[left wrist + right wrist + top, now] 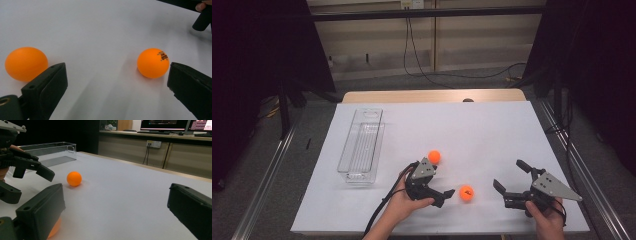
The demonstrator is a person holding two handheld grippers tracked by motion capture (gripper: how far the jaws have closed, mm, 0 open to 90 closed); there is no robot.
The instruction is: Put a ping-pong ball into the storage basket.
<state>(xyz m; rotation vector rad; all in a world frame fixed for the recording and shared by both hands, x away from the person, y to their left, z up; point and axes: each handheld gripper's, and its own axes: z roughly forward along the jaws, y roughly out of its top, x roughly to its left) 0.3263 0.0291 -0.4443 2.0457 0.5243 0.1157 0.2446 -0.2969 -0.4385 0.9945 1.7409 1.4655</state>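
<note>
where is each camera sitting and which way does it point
High view: above the person's side, looking forward and down on the white table; both hands show, with the left tool and right tool.
Left gripper view: rides the left tool, facing across the table at the printed ball; its two black jaws show.
Right gripper view: rides the right tool, facing the clear bin; its jaws show.
Shared: the other orange ball.

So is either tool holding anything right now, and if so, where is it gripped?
Nothing is held. The left tool is open, with the printed orange ball lying on the table just off one jaw. The right tool is open too, nothing between its jaws.
</note>
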